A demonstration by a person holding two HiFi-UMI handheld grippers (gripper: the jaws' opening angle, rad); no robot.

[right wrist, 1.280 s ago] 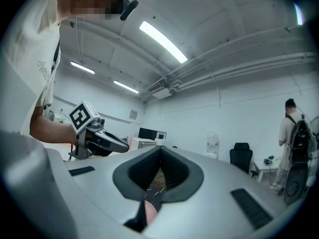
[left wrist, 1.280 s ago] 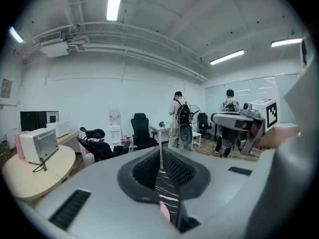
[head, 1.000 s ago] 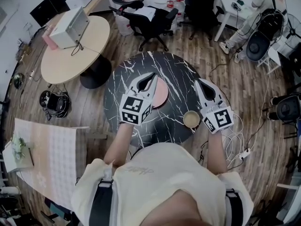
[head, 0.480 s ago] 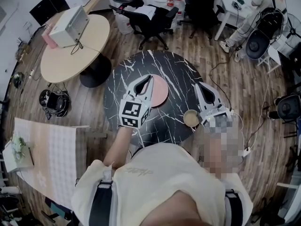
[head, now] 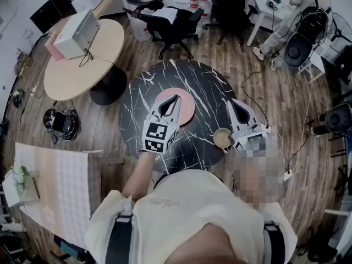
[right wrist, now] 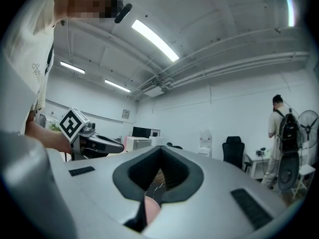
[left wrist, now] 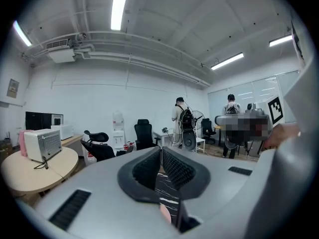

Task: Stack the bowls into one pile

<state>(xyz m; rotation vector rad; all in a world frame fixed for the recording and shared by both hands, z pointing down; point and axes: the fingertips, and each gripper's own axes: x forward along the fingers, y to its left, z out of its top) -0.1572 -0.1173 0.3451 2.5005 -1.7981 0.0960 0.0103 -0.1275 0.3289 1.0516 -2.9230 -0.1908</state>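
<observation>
A wide pink bowl (head: 187,110) lies near the middle of the round black marble table (head: 204,81). My left gripper (head: 176,98) hangs over it, pointing away from me, with its jaws shut and nothing held. In the left gripper view its tips (left wrist: 160,149) meet, and a pink sliver of the bowl (left wrist: 165,214) shows low in the gap. A small tan bowl (head: 223,138) stands at the table's near right edge. My right gripper (head: 234,103) sits just right of it, jaws together, and its tips (right wrist: 159,148) look empty.
A round wooden table (head: 82,59) with a white box stands at the back left. Black office chairs (head: 170,23) are behind the marble table. Cables and a power strip (head: 286,175) lie on the floor at the right. People stand at desks at the far right (head: 297,4).
My left gripper has drawn back toward me and sunk a little, so more of the pink bowl shows around its tips. The right gripper has stayed beside the tan bowl.
</observation>
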